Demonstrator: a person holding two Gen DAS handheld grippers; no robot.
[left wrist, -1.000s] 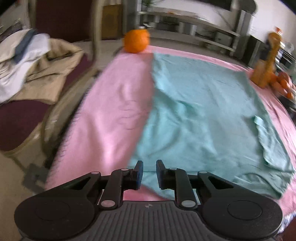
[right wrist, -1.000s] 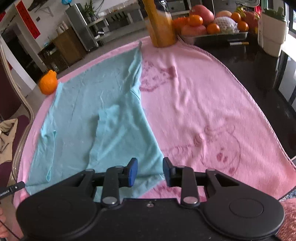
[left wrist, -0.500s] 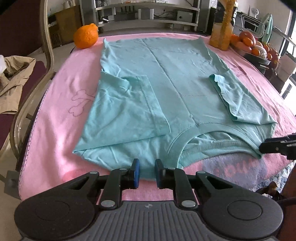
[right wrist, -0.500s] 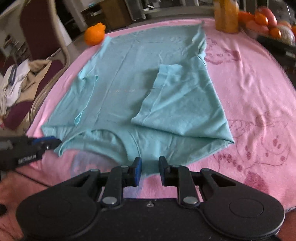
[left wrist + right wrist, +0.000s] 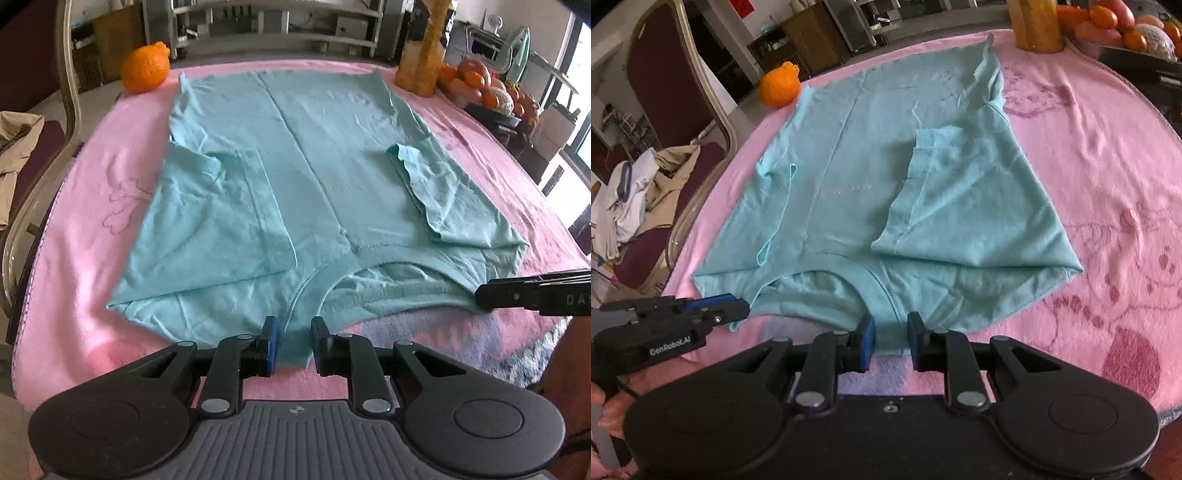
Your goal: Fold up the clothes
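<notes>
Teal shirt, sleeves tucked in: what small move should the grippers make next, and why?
Probably pinch shut on the near collar edge. The teal shirt lies flat with both sleeves folded in, and its near edge sits between the parted jaws of the left gripper, now opening, and the right gripper, neither gripping.

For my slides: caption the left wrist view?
Left claw at the collar edge of a teal T-shirt with sleeves folded in.

chair (image 5: 66, 122) cropped, fruit bowl (image 5: 1137, 55) cropped
</notes>
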